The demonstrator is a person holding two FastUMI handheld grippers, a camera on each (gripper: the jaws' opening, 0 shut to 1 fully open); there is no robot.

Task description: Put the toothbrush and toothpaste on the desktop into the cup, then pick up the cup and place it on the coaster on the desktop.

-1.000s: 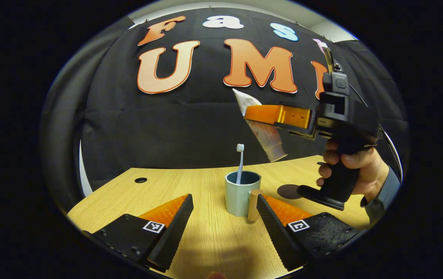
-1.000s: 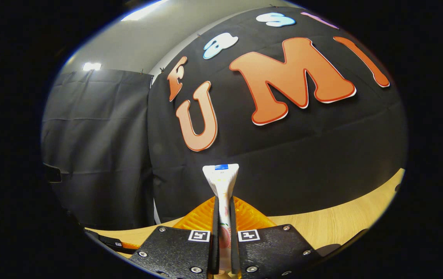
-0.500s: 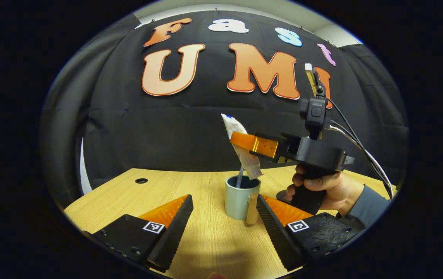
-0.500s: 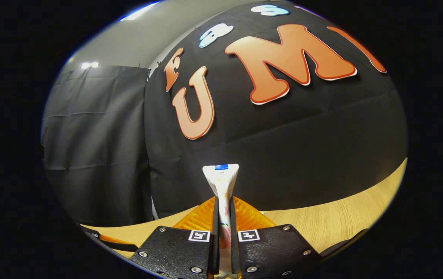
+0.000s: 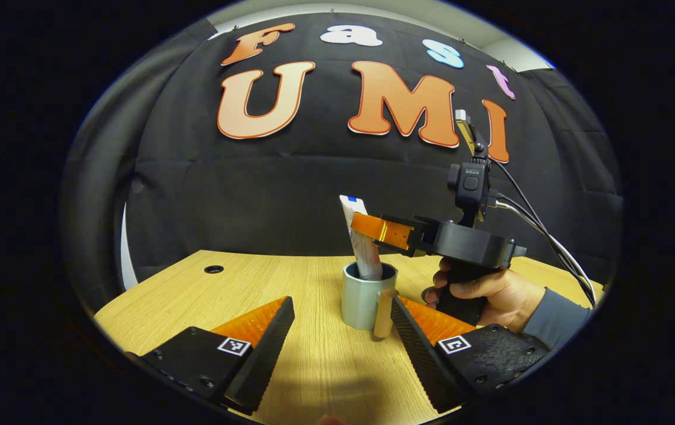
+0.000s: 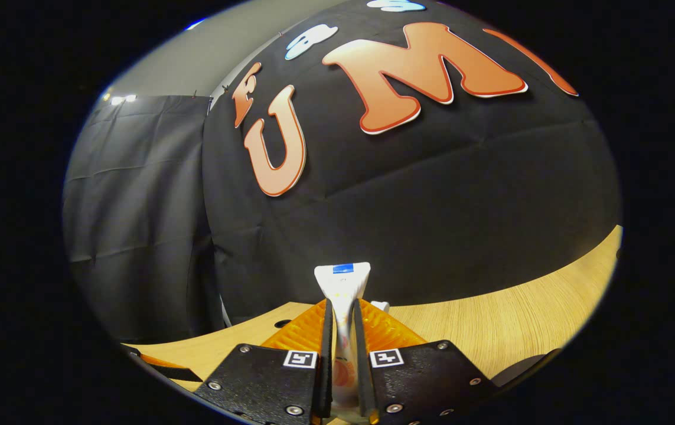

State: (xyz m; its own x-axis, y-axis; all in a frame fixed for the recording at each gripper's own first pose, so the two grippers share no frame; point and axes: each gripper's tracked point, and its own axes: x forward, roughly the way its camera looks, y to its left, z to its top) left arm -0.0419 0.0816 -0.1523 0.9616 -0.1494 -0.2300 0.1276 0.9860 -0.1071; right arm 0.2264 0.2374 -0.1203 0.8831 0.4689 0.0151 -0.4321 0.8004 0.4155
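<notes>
Between the right claw's (image 6: pixel 342 354) pinching fingers, toothpaste (image 6: pixel 343 289), upright, over the cup (image 5: pixel 362 301).

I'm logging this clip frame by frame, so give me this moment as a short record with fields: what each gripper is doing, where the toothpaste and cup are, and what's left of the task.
right gripper: shut on the toothpaste, held by a hand
toothpaste: upright, lower end inside the cup, top sticking out
cup: standing on the desk, wooden handle toward the left gripper
left gripper: open, low over the desk, fingers either side of the cup, not touching it
toothbrush: cannot tell, hidden behind the toothpaste
left to do: release the toothpaste, move the cup to the coaster
</notes>
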